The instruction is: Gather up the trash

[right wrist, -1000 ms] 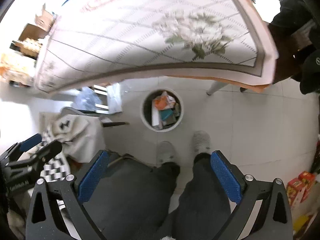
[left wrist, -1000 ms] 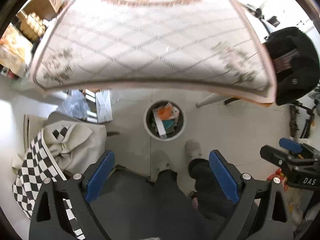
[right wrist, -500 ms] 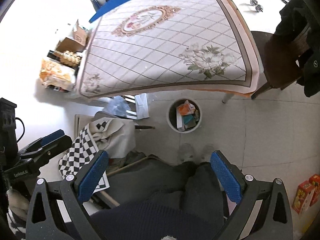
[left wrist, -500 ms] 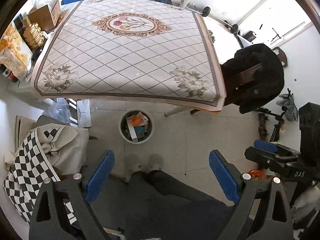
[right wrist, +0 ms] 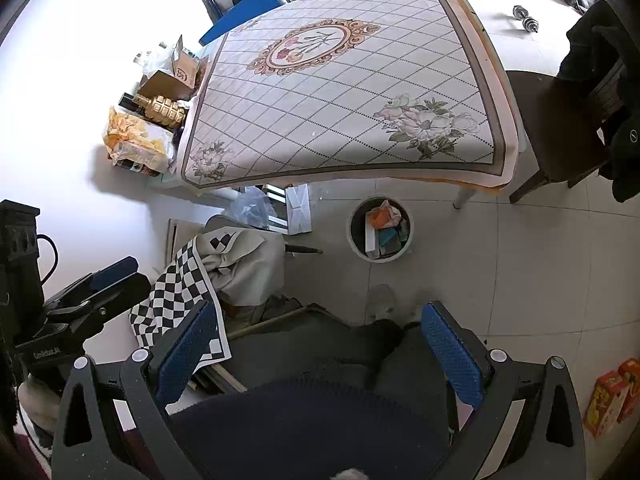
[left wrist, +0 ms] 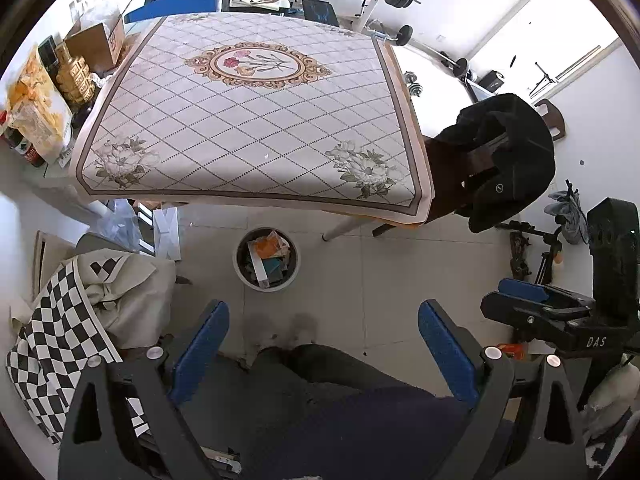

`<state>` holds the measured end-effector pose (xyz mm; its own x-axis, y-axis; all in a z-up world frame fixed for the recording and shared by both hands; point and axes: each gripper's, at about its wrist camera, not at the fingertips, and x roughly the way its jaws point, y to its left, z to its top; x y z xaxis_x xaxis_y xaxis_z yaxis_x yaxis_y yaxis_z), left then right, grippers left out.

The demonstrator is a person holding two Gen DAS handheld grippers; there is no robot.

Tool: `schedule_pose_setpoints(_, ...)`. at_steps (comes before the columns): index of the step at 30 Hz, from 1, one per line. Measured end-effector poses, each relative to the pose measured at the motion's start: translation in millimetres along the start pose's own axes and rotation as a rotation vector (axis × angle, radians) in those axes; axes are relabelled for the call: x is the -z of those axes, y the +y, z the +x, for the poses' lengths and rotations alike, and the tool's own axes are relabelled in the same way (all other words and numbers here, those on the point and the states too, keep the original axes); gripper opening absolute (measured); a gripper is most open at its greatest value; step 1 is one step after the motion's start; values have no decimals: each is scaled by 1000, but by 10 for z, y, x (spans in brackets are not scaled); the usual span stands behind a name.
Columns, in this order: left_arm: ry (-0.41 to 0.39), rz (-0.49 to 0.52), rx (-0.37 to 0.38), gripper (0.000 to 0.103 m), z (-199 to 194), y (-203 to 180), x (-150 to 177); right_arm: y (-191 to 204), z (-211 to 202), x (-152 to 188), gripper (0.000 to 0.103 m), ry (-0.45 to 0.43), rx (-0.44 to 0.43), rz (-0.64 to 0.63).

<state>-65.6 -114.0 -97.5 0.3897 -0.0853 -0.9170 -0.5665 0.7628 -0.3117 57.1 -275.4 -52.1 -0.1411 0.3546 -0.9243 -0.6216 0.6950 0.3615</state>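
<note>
Both claws spread wide, nothing held. Left claw (left wrist: 323,336) and right claw (right wrist: 320,336) raised high above the floor, aimed downward over the person's legs (left wrist: 320,364).

Trash bin (left wrist: 266,259) standing on the floor tiles, ahead of and well below both claws, just short of the near edge of the bench (left wrist: 256,196). Seen from the left claw: slightly left of centre line. Seen from the right claw (right wrist: 379,228): slightly right of centre line. Bin thus roughly between the two claws; neither clearly nearer.

Bin loaded with trash: orange wrapper (left wrist: 267,245), white box (left wrist: 258,266), teal item (left wrist: 275,266). White box long axis running roughly toward the claws.

Bench cloth bare apart from a few tiny specks. No loose trash of any size in view; task judged at or near completion.
</note>
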Motion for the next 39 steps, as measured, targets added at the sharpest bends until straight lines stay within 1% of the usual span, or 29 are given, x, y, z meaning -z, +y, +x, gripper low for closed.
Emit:
schedule_pose_setpoints(4, -16, 6, 8, 97, -34, -12, 24, 14, 4, 25, 103, -1, -5, -3)
schedule_pose_setpoints(7, -16, 12, 6, 101, -42, -18, 43, 27, 8, 55, 103, -2, -7, -3)
schedule_pose_setpoints(17, -5, 24, 17, 101, -29, -66, 113, 73, 4, 150, 103, 2, -20, 1)
schedule_pose_setpoints(39, -6, 23, 31, 101, -31, -79, 126, 55, -8, 214, 103, 4, -31, 2)
